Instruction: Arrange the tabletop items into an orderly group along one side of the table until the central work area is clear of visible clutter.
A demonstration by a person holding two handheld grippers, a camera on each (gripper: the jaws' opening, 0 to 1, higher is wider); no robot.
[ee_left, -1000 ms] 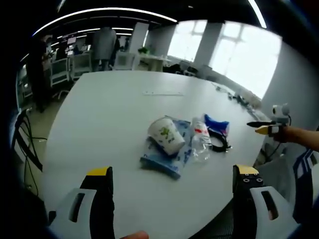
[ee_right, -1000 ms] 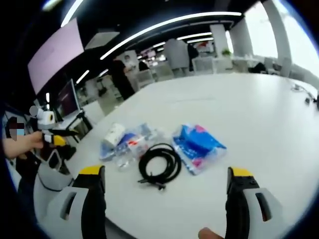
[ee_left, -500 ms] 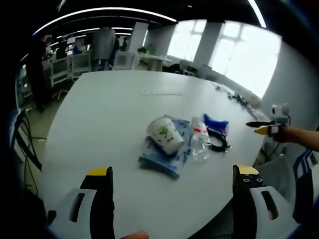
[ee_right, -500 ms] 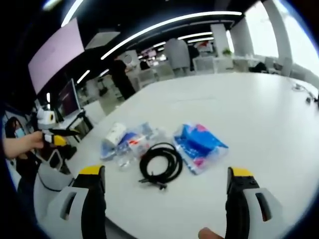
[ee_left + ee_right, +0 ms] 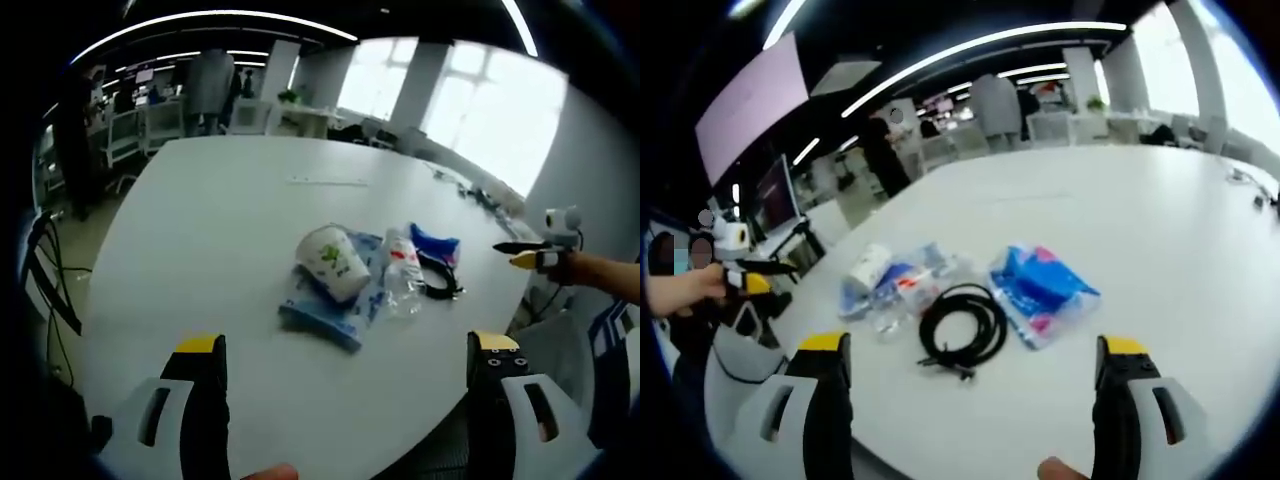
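The white desk (image 5: 220,230) carries one cluster of items near its edge, and each view takes it from an opposite side. In the left gripper view a white paper cup (image 5: 333,262) with a green print lies on its side atop a blue plastic packet (image 5: 325,315). Just beside it lies a clear bottle (image 5: 404,275) with a red-and-white label, and beyond that are a slice of the black cable (image 5: 440,280) and a corner of a second blue packet (image 5: 433,245).

The right gripper view opens up what is cramped there: the cable (image 5: 962,330) is a full coil lying between the bottle group and the second blue packet (image 5: 1042,290), which lies flat with pink marks. Here the cup (image 5: 868,268) is small and the bottle (image 5: 905,290) is hard to separate from the wrapping around it.

The left tool (image 5: 345,405) hangs over the near desk edge with its jaws spread wide and nothing between them. The right tool (image 5: 973,405) is likewise released and wide. Each tool also appears small in the other's view, held out level in a hand (image 5: 590,270) off the desk edge; there its jaw state is too small to read.

People and chairs in the background are blurred.
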